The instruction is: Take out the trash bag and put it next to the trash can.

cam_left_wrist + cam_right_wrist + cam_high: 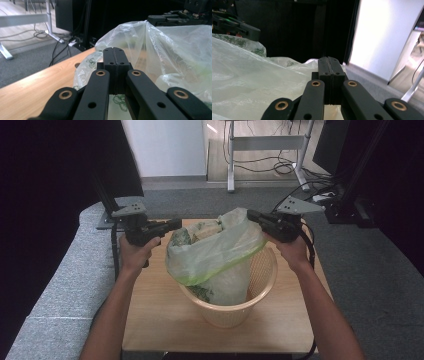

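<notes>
A translucent plastic bag with a pale green tint and green print sits in a tan mesh basket on the wooden table. The bag's top stands well above the basket rim, stretched between both grippers. My left gripper is shut at the bag's left upper edge; in its own view the jaws are pressed together with the bag just beyond. My right gripper is shut on the bag's raised right corner; its view shows the shut jaws over the bag.
The basket stands at the middle of the small table, with bare wood in front and to the left. A grey padded surface runs along the left. A desk frame with cables stands on the floor behind. Black curtains hang on both sides.
</notes>
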Demonstrator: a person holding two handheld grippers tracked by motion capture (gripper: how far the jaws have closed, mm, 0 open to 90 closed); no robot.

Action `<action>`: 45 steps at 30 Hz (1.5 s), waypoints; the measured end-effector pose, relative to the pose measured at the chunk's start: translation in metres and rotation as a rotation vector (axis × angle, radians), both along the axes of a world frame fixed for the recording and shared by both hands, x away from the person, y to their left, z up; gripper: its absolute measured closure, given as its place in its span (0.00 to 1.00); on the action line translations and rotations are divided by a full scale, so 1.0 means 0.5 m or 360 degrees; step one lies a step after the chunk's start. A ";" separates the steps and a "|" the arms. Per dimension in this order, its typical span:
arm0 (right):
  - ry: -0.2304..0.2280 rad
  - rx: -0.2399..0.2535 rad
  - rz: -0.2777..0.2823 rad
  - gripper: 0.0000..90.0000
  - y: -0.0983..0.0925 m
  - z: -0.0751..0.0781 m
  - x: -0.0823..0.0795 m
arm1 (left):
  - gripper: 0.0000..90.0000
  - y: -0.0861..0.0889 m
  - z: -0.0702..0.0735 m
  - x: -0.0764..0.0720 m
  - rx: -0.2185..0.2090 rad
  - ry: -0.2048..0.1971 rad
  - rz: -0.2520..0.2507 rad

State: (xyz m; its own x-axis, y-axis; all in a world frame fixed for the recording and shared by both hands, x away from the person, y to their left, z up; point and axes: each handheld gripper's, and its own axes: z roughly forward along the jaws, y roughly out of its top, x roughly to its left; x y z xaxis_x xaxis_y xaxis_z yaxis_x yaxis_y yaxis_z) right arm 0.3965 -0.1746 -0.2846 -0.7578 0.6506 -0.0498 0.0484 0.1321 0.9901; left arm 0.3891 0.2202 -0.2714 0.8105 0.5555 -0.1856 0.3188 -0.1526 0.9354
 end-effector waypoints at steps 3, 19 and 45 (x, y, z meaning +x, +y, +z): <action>-0.0068 0.0042 0.0022 0.99 0.005 0.016 -0.015 | 1.00 0.001 0.010 -0.011 -0.0013 -0.0036 0.0001; -0.0085 -0.0070 0.0256 0.99 0.046 0.019 -0.124 | 1.00 -0.028 0.022 -0.107 0.0002 -0.0125 -0.0141; -0.0004 -0.0135 0.0200 0.97 -0.005 -0.029 -0.157 | 0.73 0.005 -0.083 -0.082 0.0178 0.0212 -0.0030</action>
